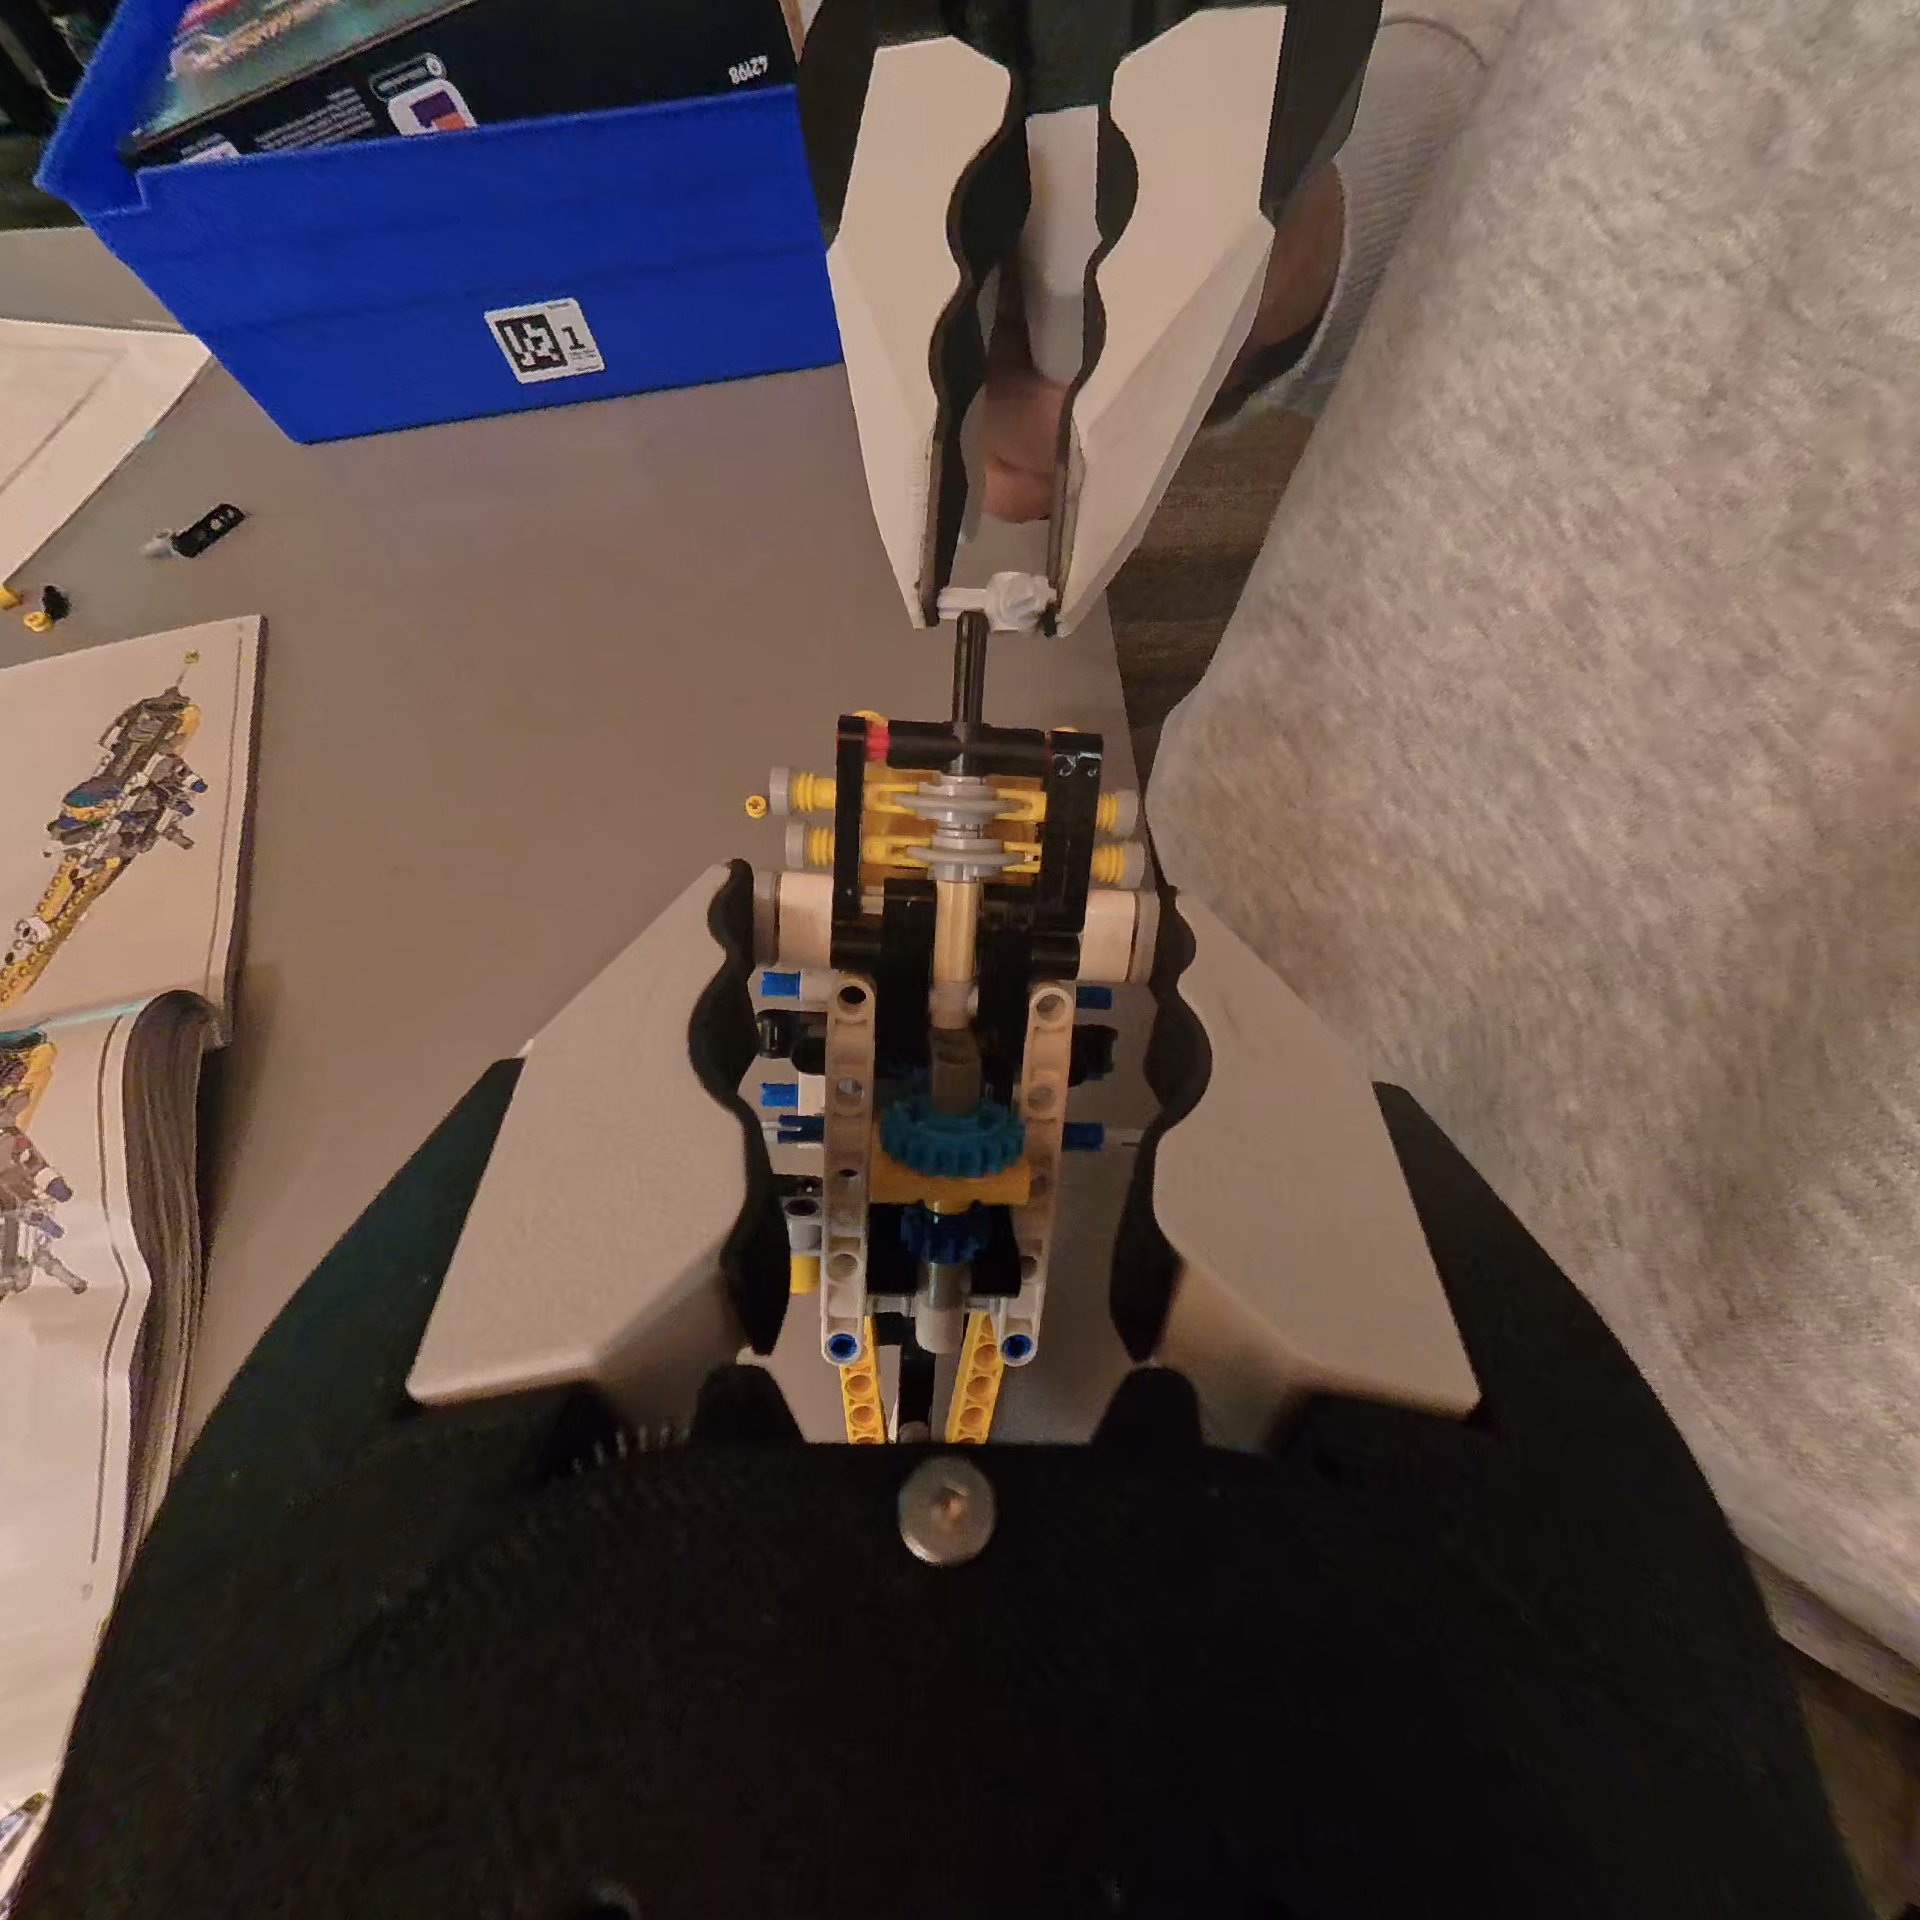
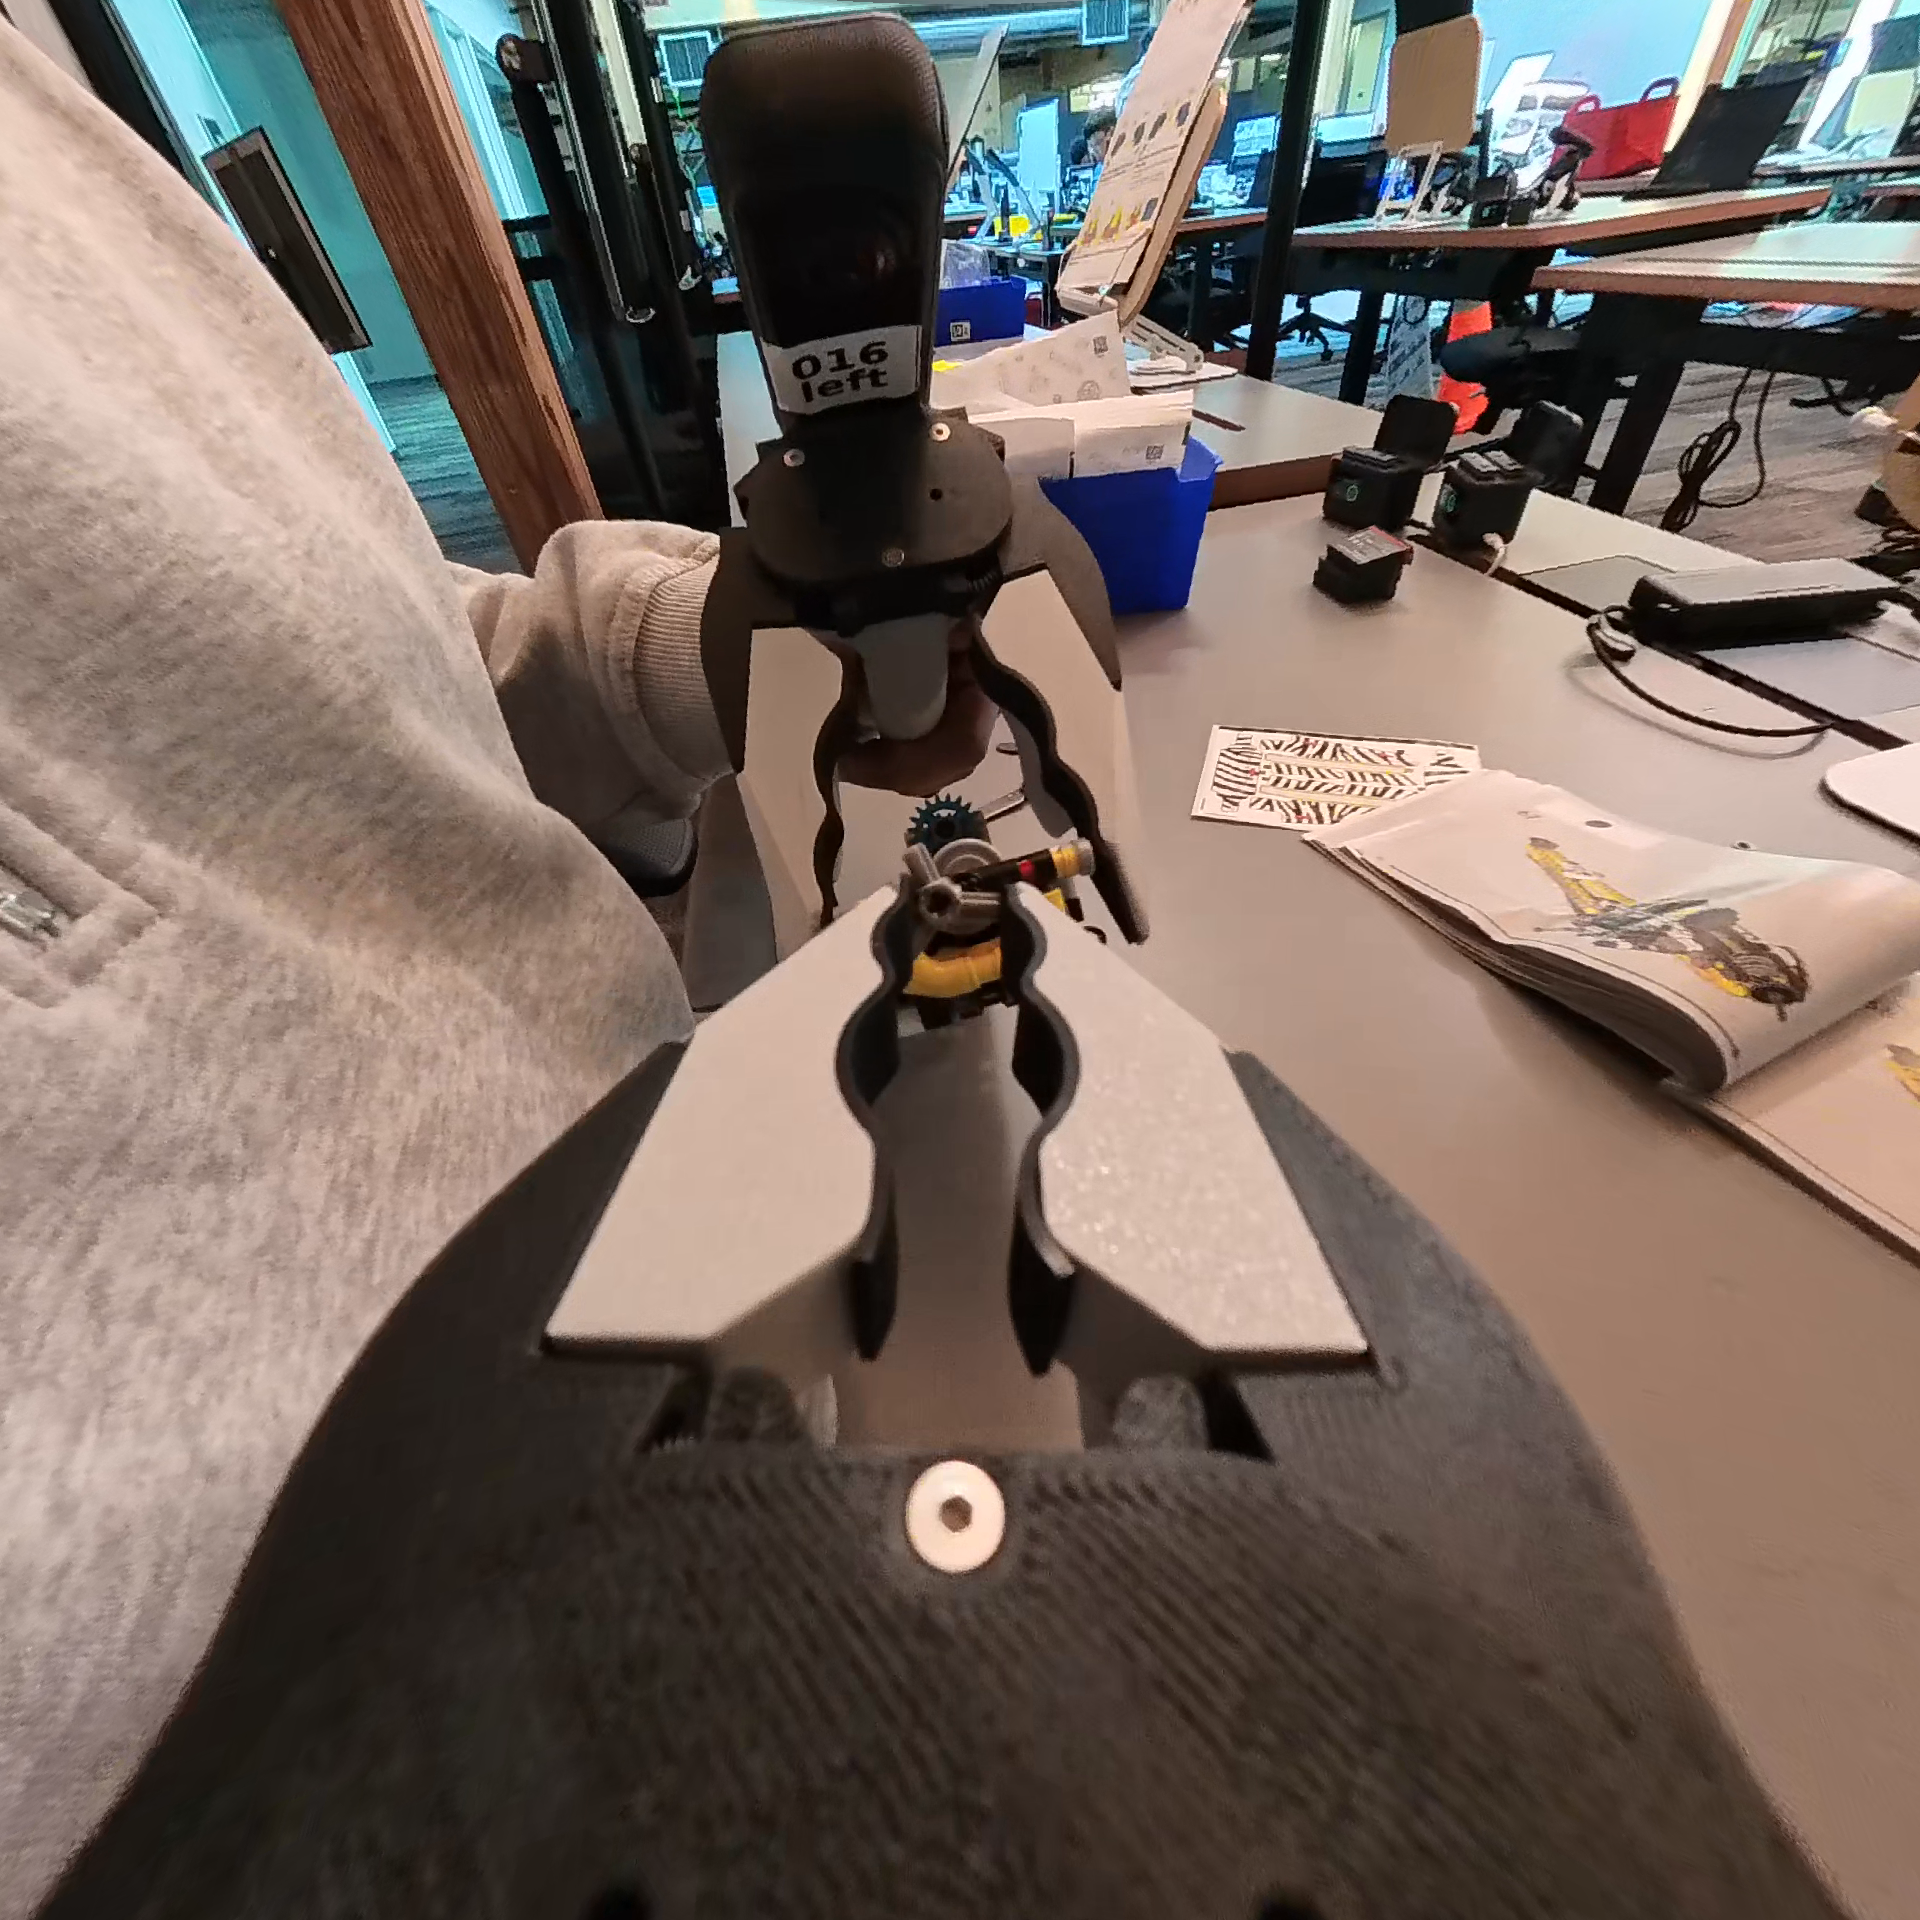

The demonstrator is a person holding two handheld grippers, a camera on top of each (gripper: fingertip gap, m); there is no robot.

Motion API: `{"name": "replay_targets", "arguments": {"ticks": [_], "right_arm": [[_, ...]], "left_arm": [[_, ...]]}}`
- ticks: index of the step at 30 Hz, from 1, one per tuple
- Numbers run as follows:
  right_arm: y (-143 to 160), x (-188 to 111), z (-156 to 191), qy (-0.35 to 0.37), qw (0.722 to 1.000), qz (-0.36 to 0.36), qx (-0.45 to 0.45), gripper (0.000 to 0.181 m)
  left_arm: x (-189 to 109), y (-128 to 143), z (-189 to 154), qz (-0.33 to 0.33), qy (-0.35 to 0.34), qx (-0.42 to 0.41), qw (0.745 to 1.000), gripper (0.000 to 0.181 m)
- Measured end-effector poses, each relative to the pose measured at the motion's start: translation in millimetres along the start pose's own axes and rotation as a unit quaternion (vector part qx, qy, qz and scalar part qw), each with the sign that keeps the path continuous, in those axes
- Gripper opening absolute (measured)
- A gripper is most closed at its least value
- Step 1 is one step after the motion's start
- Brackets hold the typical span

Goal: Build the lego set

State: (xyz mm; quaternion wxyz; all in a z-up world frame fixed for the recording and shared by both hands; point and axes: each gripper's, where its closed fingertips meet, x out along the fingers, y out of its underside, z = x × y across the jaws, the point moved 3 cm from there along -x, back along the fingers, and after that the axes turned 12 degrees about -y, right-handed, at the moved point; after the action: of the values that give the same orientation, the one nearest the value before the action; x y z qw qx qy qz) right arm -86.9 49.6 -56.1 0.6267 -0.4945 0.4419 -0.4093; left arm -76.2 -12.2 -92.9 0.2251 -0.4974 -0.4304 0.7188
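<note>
My left gripper (image 1: pixel 951 914) is shut on a lego assembly (image 1: pixel 951 1039) of black, yellow, tan and grey parts with blue gears, held above the table. A black axle (image 1: pixel 971 675) sticks out of its far end. My right gripper (image 1: pixel 992 608) faces it, shut on a small light-grey connector piece (image 1: pixel 1003 601) that sits right at the axle's tip. In the right wrist view my right gripper (image 2: pixel 956 904) holds that grey piece (image 2: pixel 940 899) against the assembly (image 2: pixel 961 966), with the left gripper (image 2: pixel 966 831) behind it.
A blue bin (image 1: pixel 468 260) holding the set's box stands at the back left. An open instruction booklet (image 1: pixel 114 831) lies left, also shown in the right wrist view (image 2: pixel 1621 914), next to a sticker sheet (image 2: pixel 1330 774). Small loose parts (image 1: pixel 197 530) lie on the grey table (image 1: pixel 520 623). A grey sleeve (image 1: pixel 1558 727) fills the right. About 5 cm separates my left fingertips from my right.
</note>
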Motion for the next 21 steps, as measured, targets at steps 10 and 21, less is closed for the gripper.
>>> {"name": "replay_targets", "arguments": {"ticks": [10,21], "right_arm": [[-1,0,-7,0.036,0.997,-0.035,0.062,0.014],[2,-3,-12,0.064,0.989,-0.039,0.13,0.014]], "left_arm": [[0,2,6,-0.005,-0.025,-0.003,1.0,0.074],[3,3,8,-0.01,-0.051,0.007,0.999,0.074]]}}
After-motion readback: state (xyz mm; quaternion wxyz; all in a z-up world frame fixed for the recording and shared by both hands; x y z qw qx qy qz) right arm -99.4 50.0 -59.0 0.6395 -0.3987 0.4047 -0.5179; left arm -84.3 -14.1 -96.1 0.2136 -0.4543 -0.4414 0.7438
